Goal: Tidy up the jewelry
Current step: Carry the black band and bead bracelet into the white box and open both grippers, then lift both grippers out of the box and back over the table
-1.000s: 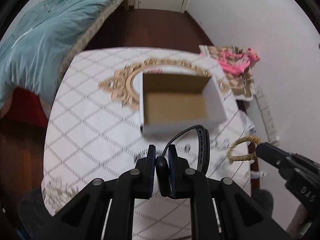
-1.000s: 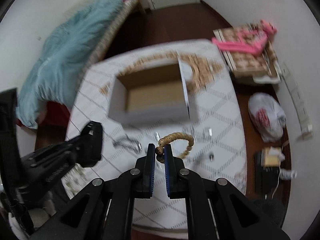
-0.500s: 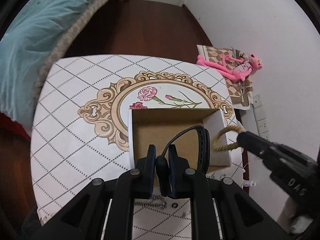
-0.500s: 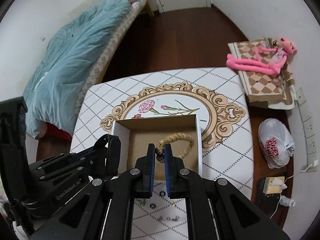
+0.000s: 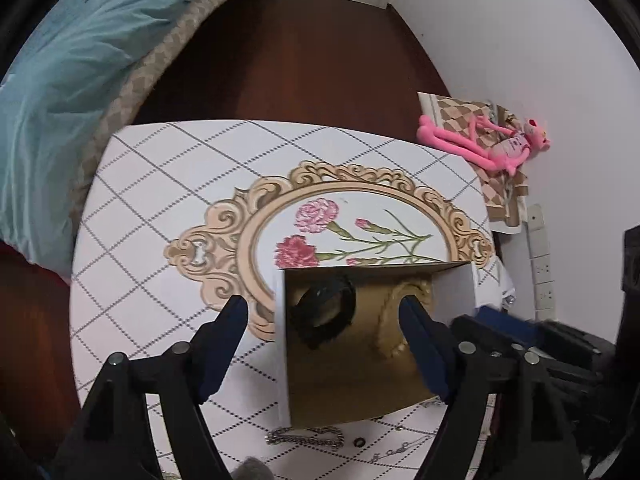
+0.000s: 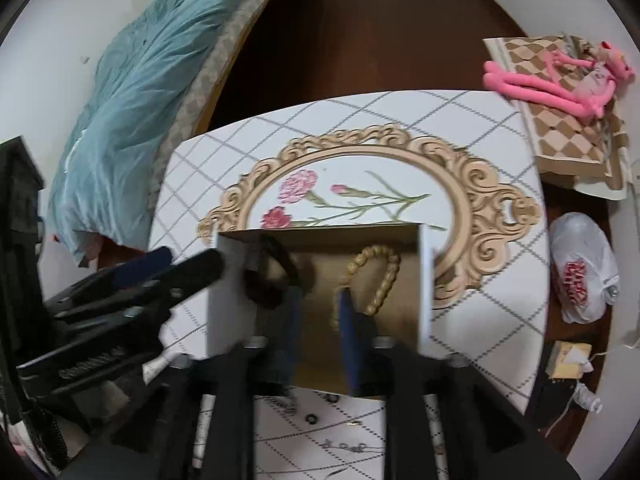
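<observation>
Lying inside cardboard box (image 5: 352,384) near surface's (image 5: 160,216) front edge: black band (image 5: 324,312), beaded rope bracelet (image 6: 376,276) | left gripper (image 5: 324,320) jaws spread wide | right gripper (image 6: 318,316) jaws parted, bracelet released | metal chain (image 5: 306,437) beside box.

No legible text anywhere.

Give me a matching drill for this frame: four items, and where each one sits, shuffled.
Items:
1. black bracelet
2. beaded bracelet
3. silver chain
4. pink plush toy

Places:
A. on the tablecloth, just outside the box's near wall
B. inside the cardboard box, right half
C. off the table, on a checkered bag by the wall
D. inside the cardboard box, left half

Pairs: 1-D, 2-B, 3-A, 4-C
</observation>
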Action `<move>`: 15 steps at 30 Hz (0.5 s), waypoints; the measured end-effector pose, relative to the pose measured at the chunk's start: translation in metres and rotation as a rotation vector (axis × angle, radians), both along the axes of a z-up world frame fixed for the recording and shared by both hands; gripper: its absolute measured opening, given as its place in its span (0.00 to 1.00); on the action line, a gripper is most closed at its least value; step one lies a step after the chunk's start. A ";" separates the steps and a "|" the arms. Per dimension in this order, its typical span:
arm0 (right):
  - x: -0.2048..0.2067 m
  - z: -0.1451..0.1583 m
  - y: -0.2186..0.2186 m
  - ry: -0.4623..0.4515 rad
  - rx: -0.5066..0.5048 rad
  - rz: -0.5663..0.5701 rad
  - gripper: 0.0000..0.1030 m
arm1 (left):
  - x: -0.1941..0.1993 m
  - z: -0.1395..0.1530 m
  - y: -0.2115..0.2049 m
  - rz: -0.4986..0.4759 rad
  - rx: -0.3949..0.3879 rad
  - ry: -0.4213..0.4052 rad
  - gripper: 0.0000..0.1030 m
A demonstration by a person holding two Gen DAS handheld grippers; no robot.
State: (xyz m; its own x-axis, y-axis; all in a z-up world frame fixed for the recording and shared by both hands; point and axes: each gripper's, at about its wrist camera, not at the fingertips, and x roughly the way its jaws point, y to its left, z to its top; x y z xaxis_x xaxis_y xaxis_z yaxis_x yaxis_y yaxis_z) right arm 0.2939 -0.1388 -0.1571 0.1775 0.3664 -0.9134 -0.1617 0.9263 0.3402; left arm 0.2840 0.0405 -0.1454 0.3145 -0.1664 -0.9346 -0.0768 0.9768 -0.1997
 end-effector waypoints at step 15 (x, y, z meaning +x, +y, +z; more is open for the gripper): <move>-0.041 -0.021 -0.008 -0.099 -0.348 -0.035 0.93 | -0.048 -0.019 -0.001 0.036 0.213 -0.082 1.00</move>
